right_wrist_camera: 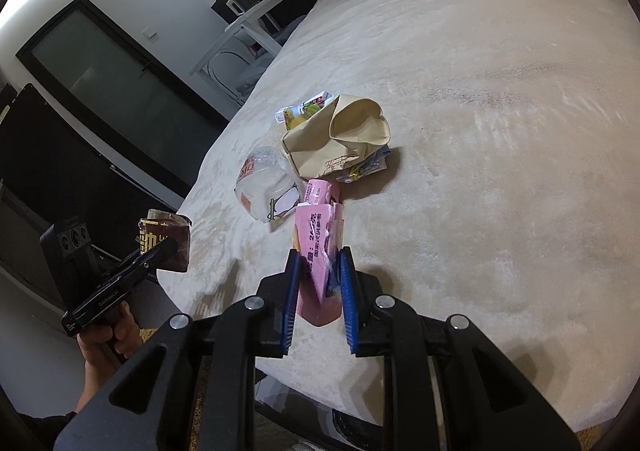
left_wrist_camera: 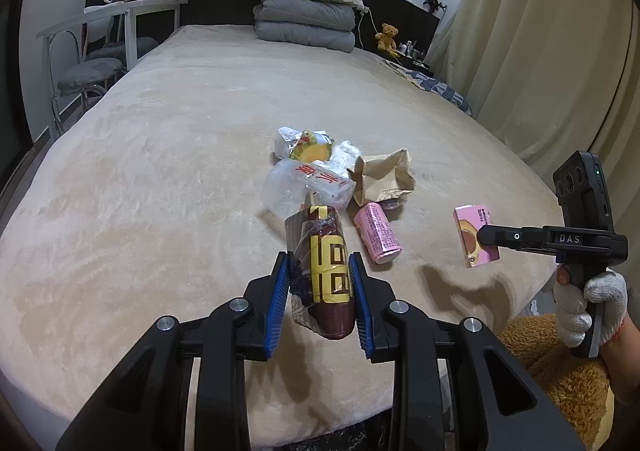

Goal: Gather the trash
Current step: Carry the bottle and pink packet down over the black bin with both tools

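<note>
Clamping a maroon-and-yellow snack packet (left_wrist_camera: 324,283) between its blue pads, the left gripper (left_wrist_camera: 322,279) holds it lifted above the beige bed (left_wrist_camera: 160,171). The right gripper (right_wrist_camera: 320,275) is likewise closed — on a flattened pink carton (right_wrist_camera: 316,251), also raised off the blanket. Still lying on the bed just ahead: a pink can (left_wrist_camera: 378,233), a crumpled paper bag (left_wrist_camera: 382,175), a clear plastic cup (left_wrist_camera: 296,187) and a yellow wrapper (left_wrist_camera: 308,145) — all bunched together.
</note>
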